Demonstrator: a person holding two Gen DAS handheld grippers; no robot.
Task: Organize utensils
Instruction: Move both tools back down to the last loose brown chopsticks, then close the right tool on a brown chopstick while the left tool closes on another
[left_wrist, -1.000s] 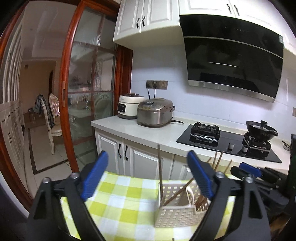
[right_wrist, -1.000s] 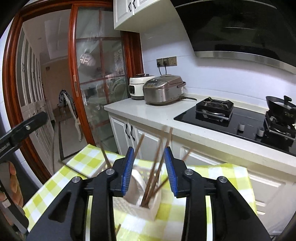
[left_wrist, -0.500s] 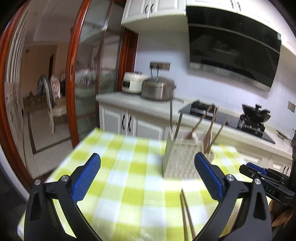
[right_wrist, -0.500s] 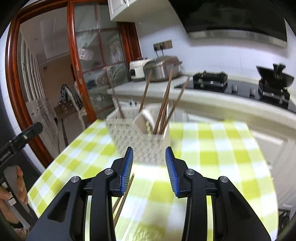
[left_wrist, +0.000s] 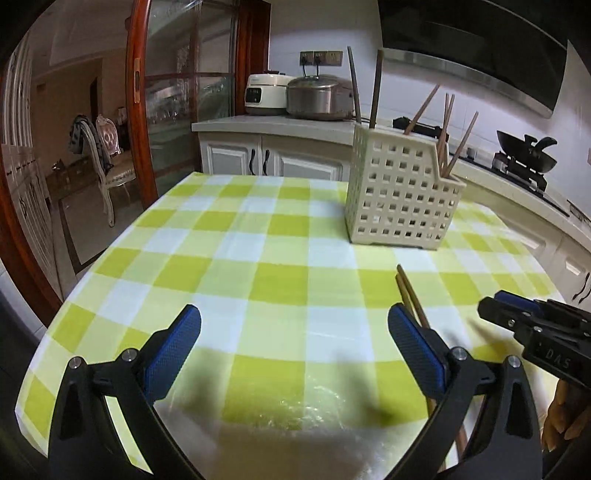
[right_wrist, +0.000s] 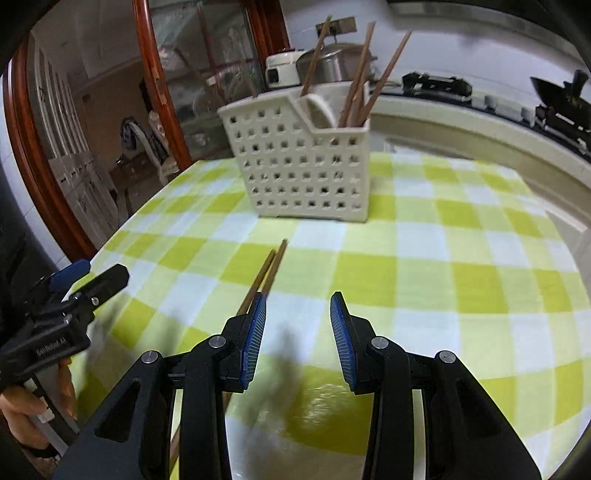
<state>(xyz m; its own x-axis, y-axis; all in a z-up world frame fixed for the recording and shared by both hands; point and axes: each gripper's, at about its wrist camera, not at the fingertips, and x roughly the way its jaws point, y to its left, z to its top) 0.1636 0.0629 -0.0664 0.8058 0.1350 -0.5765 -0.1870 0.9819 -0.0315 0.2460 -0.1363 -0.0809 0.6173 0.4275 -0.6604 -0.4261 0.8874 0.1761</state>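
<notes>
A cream perforated utensil basket (left_wrist: 400, 192) (right_wrist: 306, 166) stands on the green-checked table and holds several wooden chopsticks upright. A loose pair of chopsticks (left_wrist: 408, 291) (right_wrist: 271, 267) lies flat on the cloth in front of it. My left gripper (left_wrist: 293, 325) hangs wide open over bare cloth, the pair running under its right finger. My right gripper (right_wrist: 297, 314) is partly open with nothing between its pads; the pair passes under its left finger. Each gripper shows at the edge of the other's view: the right gripper (left_wrist: 532, 314) and the left gripper (right_wrist: 86, 280).
The table (left_wrist: 236, 258) ends at the left and near edges. Behind it runs a kitchen counter (left_wrist: 273, 123) with two rice cookers (left_wrist: 317, 96), a hob and a wok (left_wrist: 526, 146). A glass sliding door (left_wrist: 184, 110) stands at the left. A hand (right_wrist: 22, 417) holds the left gripper.
Both grippers have dropped toward the table and tipped downward. The basket and the loose chopsticks have risen in both views, and the cloth now fills the lower half.
</notes>
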